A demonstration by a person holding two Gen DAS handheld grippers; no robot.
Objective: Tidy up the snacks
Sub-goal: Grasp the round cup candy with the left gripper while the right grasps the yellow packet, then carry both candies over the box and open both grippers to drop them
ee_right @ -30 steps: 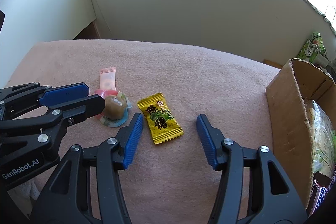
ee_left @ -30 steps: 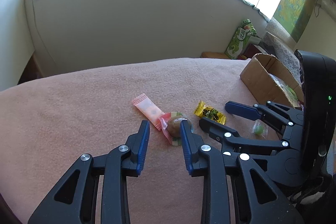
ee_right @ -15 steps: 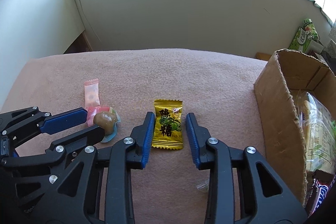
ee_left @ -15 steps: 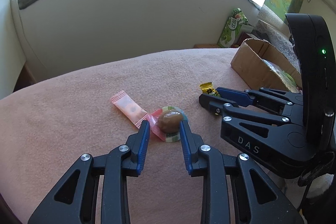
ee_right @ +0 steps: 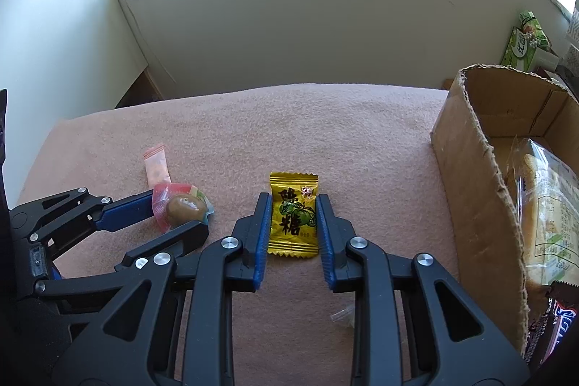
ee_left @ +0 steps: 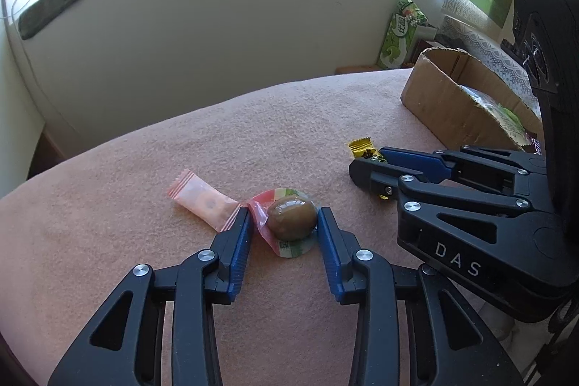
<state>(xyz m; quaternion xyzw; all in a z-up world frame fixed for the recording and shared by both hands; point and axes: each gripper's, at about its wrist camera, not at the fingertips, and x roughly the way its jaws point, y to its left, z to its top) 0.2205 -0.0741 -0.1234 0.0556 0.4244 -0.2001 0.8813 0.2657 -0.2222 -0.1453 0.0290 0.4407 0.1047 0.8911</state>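
So we'd just clamped the right gripper (ee_right: 294,217) onto the yellow candy (ee_right: 293,213); a second earlier those jaws stood wide around it, so that one looked ready to lift toward the cardboard box (ee_right: 466,147) at the blanket's (ee_left: 144,169) right edge. Meanwhile the left gripper (ee_left: 283,223) had slid up around the brown jelly cup (ee_left: 290,213), and its jaws were opening slightly, pads not pressing yet. The candy was a flat crinkly sachet with green fruit art, lying mid-blanket. A pink sachet (ee_left: 202,201) sat just beside the jelly.
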